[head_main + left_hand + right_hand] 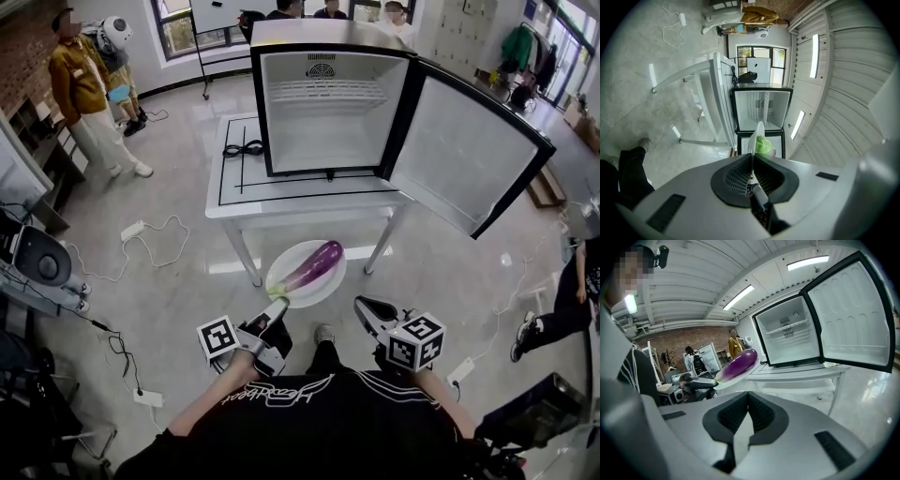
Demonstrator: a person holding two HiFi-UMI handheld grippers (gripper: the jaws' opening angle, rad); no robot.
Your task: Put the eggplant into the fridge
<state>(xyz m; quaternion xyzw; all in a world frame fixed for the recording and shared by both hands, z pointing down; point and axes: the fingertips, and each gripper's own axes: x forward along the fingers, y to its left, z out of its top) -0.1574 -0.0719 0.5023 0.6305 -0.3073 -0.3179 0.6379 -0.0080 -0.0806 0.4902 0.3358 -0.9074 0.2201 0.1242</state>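
A purple eggplant [316, 265] with a green stem lies on a white plate [330, 285], held in the air below the table's front edge. My left gripper [275, 309] is shut on the plate's near rim; in the left gripper view the plate [758, 133] runs edge-on out of the jaws, with the green stem [764, 145] beside it. My right gripper [367, 309] hangs to the plate's right, shut and holding nothing. The right gripper view shows the eggplant [739, 364] to its left. The small fridge [328, 112] stands on the white table [225, 192], door [469, 150] swung wide to the right, inside bare except a wire shelf.
A black cable [244, 148] lies on the table left of the fridge. A person [89, 84] stands at the far left, another person [567, 300] at the right edge. Cables and a power strip [131, 230] trail over the floor; equipment [42, 262] sits at the left.
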